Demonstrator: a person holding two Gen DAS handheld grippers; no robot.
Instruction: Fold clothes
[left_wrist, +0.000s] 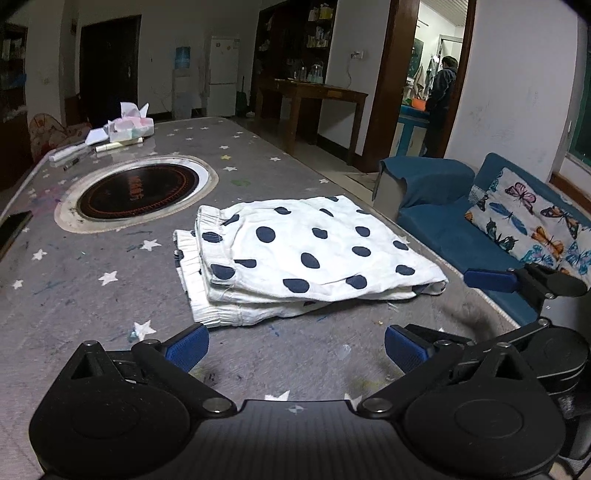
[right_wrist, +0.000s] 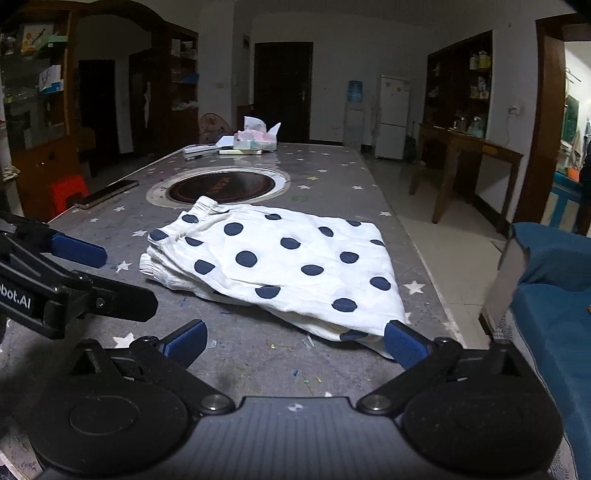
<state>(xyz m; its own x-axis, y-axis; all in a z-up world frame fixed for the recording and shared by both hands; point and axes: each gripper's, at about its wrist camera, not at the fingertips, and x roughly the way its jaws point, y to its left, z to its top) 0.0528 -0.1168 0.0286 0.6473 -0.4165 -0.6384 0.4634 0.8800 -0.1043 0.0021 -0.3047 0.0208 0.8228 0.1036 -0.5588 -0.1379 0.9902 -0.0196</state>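
Note:
A white garment with dark blue dots (left_wrist: 306, 258) lies folded in layers on the grey star-patterned table (left_wrist: 110, 295); it also shows in the right wrist view (right_wrist: 280, 266). My left gripper (left_wrist: 295, 347) is open and empty, hovering just in front of the garment's near edge. My right gripper (right_wrist: 295, 343) is open and empty; its right fingertip (right_wrist: 400, 341) sits at the garment's near right corner. The right gripper's finger (left_wrist: 491, 280) shows at the right of the left wrist view, and the left gripper's finger (right_wrist: 79, 251) at the left of the right wrist view.
A round built-in cooktop (left_wrist: 136, 192) sits in the table beyond the garment. A tissue box (left_wrist: 129, 123), papers and pens lie at the far end. A phone (right_wrist: 107, 194) lies near the left edge. A blue sofa with a butterfly cushion (left_wrist: 528, 221) stands right of the table.

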